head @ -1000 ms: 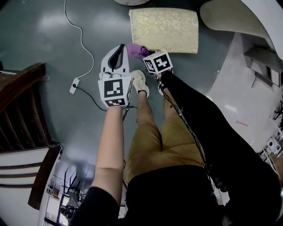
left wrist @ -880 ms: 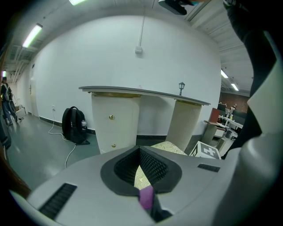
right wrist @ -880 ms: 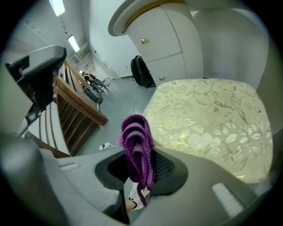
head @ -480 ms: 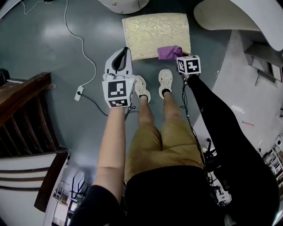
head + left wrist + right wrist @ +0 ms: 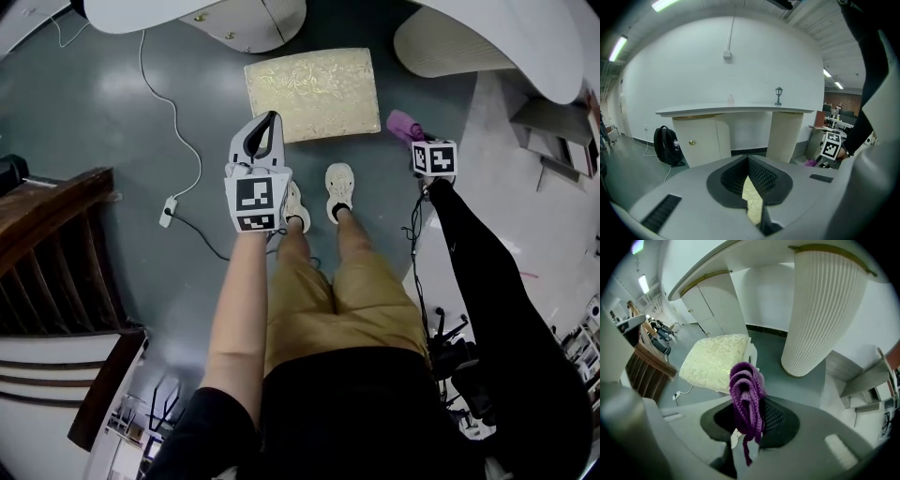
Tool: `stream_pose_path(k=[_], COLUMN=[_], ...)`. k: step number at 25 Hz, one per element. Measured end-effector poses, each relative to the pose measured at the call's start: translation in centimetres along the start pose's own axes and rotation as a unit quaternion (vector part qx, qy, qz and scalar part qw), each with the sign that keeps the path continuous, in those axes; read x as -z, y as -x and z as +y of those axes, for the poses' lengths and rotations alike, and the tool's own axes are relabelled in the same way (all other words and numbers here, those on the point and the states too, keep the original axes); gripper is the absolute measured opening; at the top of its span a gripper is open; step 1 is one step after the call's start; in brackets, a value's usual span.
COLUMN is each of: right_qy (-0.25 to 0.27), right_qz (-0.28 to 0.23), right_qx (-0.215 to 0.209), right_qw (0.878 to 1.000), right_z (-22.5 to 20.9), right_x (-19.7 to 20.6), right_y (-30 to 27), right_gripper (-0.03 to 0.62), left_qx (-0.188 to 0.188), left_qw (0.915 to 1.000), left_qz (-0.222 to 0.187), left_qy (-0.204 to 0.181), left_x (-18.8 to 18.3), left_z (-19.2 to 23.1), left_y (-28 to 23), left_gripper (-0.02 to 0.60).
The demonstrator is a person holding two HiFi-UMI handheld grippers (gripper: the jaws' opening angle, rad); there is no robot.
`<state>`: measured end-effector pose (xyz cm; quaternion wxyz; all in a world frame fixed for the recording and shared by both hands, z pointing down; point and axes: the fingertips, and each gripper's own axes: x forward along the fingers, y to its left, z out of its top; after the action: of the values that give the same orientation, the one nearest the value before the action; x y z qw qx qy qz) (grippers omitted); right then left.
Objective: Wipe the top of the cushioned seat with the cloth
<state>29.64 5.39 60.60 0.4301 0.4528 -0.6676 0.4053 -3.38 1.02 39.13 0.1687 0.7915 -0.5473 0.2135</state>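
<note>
Seat: the cushioned seat (image 5: 312, 94) sits low on the grey floor (image 5: 112, 122), just ahead of the person's shoes (image 5: 337, 183); its cream patterned top is bare, with nothing lying on it.
Cloth: the purple knitted cloth (image 5: 405, 124) is off the seat, out to its right and over the floor, near a white ribbed column (image 5: 820, 310).
Right gripper: the right gripper (image 5: 414, 139) has its jaws clamped on the cloth, which bunches up in loops above the pads with one strand hanging below (the hold looks firm enough, judged from the right gripper view).
Left gripper: the left gripper (image 5: 266, 127) hovers near the seat's front left corner, its tips drawn together with nothing between them; only a sliver of the cream seat top shows through the slit in its own view.
Contact: none; the cloth is apart from the cushion.
Step in hand: my reading is a carry, the cloth held clear of the seat, not a wiping stroke.
Next move calls for: swinging the right gripper left over the seat, lowering until the loose loops press flat on the top, then sweeping edge to edge.
Watch for: a light seat may slide under pressure; the left gripper is placed to steady it.
</note>
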Motion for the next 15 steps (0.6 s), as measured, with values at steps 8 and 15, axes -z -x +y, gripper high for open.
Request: stream_pose_path(k=[8,15], right_qy=[0.011,-0.004], right_qz=[-0.043,-0.096], right_qx=[-0.099,-0.115], right_qw=[0.994,0.989], right_z=[2.9,4.3], right_x=[-2.1,-4.6], right_y=[4.9,9.8], right_gripper=[0.089,0.089], left_qx=[0.007,0.004], left_qw=[0.9998,0.9994], left_qz=[-0.007,-0.021], left_qy=[-0.015,-0.027], left_x=[-4.3,-9.0], left_z=[-2.4,-3.0], left_y=[0.5,3.6], left_gripper=[0.008,0.008])
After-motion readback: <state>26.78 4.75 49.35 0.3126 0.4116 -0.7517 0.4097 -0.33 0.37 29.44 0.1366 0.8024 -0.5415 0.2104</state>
